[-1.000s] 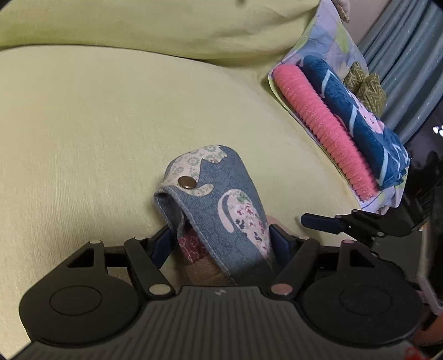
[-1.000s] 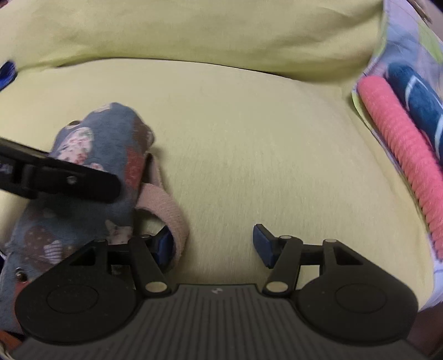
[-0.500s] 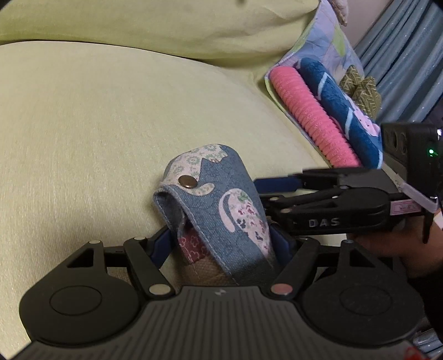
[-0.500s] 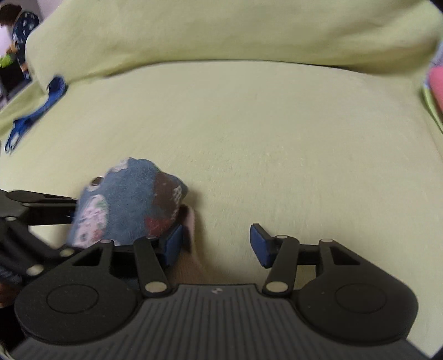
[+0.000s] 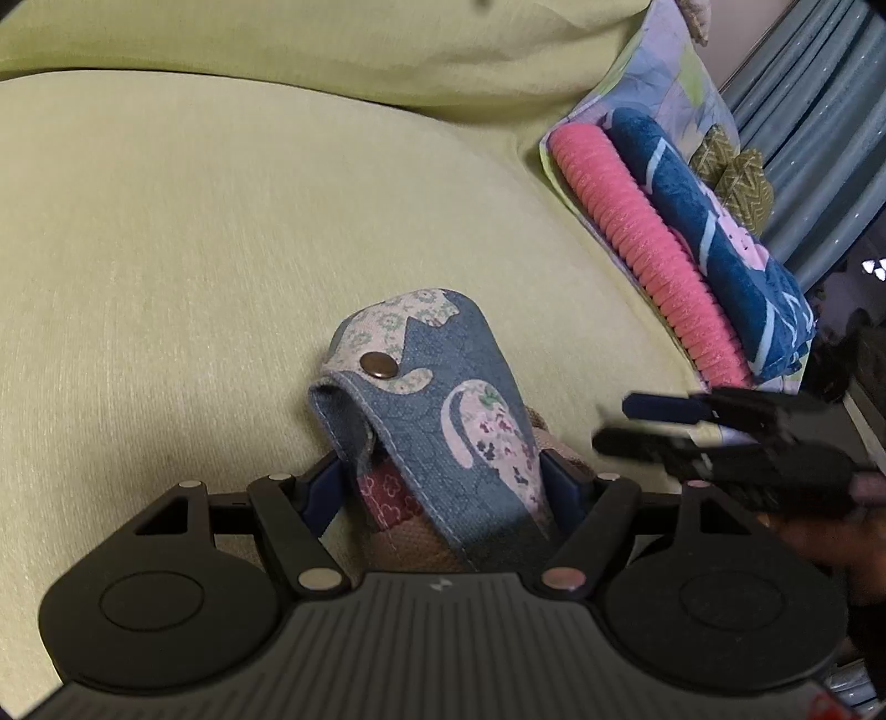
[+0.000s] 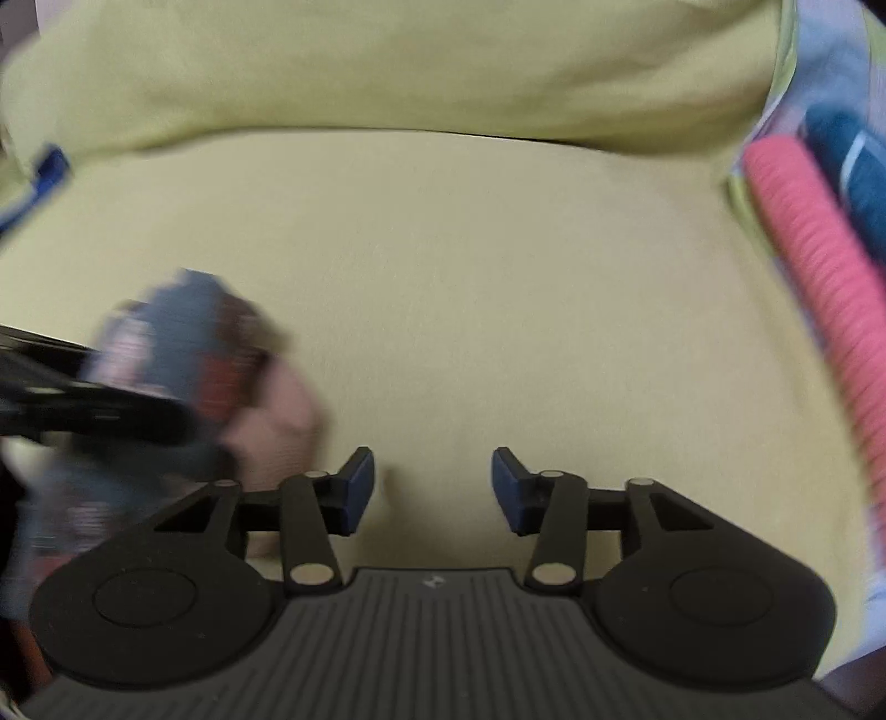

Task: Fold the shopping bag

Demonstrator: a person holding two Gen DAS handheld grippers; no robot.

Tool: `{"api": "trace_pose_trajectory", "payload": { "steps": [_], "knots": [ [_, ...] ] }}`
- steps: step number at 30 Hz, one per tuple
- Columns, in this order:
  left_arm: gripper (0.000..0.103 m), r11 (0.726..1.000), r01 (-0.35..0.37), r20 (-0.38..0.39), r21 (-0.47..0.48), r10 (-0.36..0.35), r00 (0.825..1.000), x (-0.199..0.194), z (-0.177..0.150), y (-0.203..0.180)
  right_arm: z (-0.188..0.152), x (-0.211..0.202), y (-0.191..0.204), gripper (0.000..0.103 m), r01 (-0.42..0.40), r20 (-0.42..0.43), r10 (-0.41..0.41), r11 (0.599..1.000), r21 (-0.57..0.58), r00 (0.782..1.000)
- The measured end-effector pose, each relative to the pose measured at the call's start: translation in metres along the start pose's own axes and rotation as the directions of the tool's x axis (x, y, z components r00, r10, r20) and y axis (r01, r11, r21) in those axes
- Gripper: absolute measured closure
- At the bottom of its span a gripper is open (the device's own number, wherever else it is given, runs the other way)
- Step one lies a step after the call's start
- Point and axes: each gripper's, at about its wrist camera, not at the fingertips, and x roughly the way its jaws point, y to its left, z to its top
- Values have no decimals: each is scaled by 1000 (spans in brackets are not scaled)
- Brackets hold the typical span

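Note:
The shopping bag (image 5: 443,410) is rolled into a small blue patchwork bundle with cat prints, held shut by a flap with a brass snap (image 5: 379,365). My left gripper (image 5: 443,482) is shut on the bundle's lower end and holds it over the yellow-green sofa seat (image 5: 194,249). A tan handle strap (image 5: 559,448) shows at its right side. My right gripper (image 6: 432,487) is open and empty, to the right of the bundle, which is blurred in the right wrist view (image 6: 183,354). The right gripper also shows in the left wrist view (image 5: 692,426).
A sofa back cushion (image 5: 332,44) runs along the rear. A floral pillow with a pink ribbed roll (image 5: 637,243) and a blue towel (image 5: 714,243) lies at the right end. Grey curtains (image 5: 819,127) hang behind. A blue strap (image 6: 44,171) lies far left.
My right gripper has pulled back to the right, away from the bundle, and its view is blurred by motion. The left gripper still holds the bundle in the same place.

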Motion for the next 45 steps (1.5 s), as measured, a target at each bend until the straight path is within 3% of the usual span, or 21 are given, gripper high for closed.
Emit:
{"api": "trace_pose_trajectory", "payload": {
  "steps": [3, 10, 15, 17, 20, 23, 28, 30, 34, 37, 41, 45],
  "knots": [
    [29, 1000, -10, -26, -5, 10, 1000, 4, 4, -2, -12, -12, 16, 40, -46, 52, 46, 999, 0, 998],
    [28, 999, -40, -105, 23, 42, 994, 15, 18, -12, -34, -53, 65, 34, 24, 179, -11, 997, -69, 984],
    [29, 996, -76, -136, 47, 81, 987, 21, 23, -20, -45, -56, 118, 24, -4, 173, 30, 988, -153, 984],
    [29, 995, -84, -142, 44, 89, 986, 22, 23, -22, -48, -46, 142, 22, 65, 193, -25, 976, -208, 981],
    [29, 996, -85, -150, 28, 89, 985, 22, 24, -21, -49, -26, 161, 22, 149, 212, -99, 961, -234, 972],
    [29, 996, -82, -157, 19, 84, 984, 21, 24, -19, -49, -7, 173, 35, 200, 210, -145, 942, -271, 967],
    [30, 998, -59, -163, -12, 56, 985, 20, 26, -14, -56, 11, 182, 38, 254, 244, -178, 910, -327, 953],
    [31, 999, -34, -173, -19, 31, 985, 16, 27, -12, -54, 9, 171, 39, 193, 232, -131, 943, -272, 964],
    [31, 997, 72, -169, -18, -74, 983, -5, 33, -7, -40, -1, 124, 39, -22, 177, 34, 997, -68, 984],
    [32, 982, 47, -76, 185, -33, 997, -30, 35, -23, -33, -1, 92, 39, -162, 149, 157, 986, 26, 976],
    [32, 904, 2, -4, 428, 0, 1000, -42, 34, -47, -31, 4, 57, 39, -314, 149, 293, 937, 152, 945],
    [35, 797, -47, 16, 603, 47, 999, -32, 31, -72, -39, 14, 25, 39, -446, 180, 409, 839, 311, 895]
  ]
}}
